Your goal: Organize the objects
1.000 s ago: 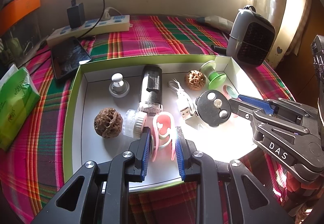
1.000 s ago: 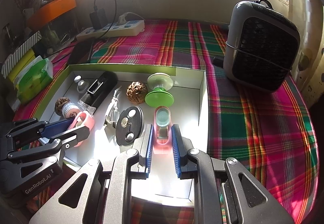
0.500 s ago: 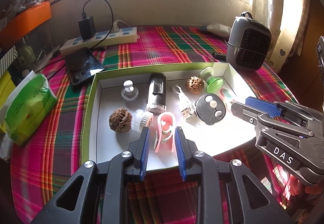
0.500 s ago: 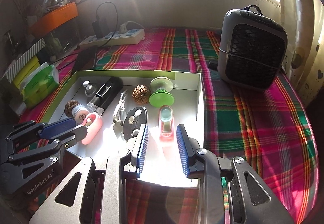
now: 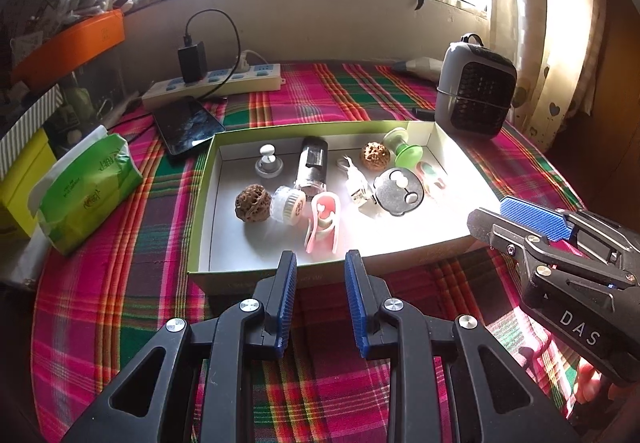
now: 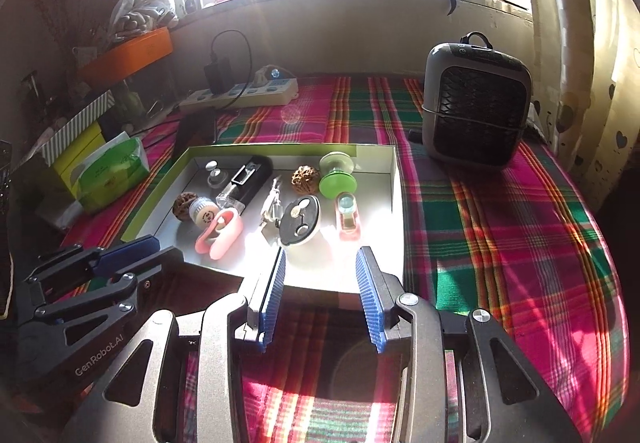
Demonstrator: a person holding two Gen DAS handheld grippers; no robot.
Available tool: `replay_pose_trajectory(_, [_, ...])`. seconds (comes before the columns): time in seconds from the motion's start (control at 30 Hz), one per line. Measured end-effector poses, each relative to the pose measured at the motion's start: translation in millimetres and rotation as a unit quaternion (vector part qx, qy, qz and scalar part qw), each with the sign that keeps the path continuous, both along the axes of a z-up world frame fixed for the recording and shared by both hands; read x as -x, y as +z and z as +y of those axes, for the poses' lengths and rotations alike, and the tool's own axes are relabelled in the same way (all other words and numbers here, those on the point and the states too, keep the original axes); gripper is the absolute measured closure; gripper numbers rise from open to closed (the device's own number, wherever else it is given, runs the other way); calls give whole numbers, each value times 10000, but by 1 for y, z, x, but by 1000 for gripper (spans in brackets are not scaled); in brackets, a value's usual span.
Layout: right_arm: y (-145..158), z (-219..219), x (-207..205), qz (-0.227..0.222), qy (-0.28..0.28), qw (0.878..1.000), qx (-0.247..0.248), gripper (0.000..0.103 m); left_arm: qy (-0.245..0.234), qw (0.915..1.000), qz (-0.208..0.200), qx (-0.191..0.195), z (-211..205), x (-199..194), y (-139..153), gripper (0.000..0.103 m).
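A shallow white box with a green rim (image 5: 202,203) holds several small things. Among them are a pink clip (image 5: 324,223), a black disc (image 5: 399,195), a pink-and-green piece (image 5: 430,173), two walnuts (image 5: 253,201) and a green spool (image 5: 404,149). My left gripper (image 5: 320,259) hovers open just outside the box's near wall, in line with the pink clip (image 6: 222,233). My right gripper (image 6: 322,255) hangs over the near edge, short of the pink-and-green piece (image 6: 349,217). Its jaws are opening and nothing is between them.
A grey fan heater (image 5: 474,91) stands right of the box on the plaid cloth. Behind the box are a power strip (image 5: 216,83) with a charger and a phone (image 5: 186,125). At the left sit a green tissue pack (image 5: 86,187) and a yellow box (image 5: 20,179).
Both grippers have drawn back from the box and risen. The left let go of the pink clip, the right let go of the pink-and-green piece, and the right jaws have spread wider.
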State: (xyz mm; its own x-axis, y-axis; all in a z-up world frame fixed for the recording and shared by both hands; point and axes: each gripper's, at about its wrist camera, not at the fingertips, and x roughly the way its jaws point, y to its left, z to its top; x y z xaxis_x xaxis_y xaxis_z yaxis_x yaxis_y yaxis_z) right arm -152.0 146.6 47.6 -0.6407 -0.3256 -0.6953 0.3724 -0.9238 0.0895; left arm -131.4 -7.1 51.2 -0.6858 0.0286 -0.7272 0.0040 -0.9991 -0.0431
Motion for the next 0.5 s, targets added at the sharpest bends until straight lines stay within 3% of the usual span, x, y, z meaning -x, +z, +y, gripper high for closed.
replay_pose_trajectory(0.5, [-30,4,-40,-340,-97,9992,-177,64,213,9996,-204,13,3,-40,-21,80])
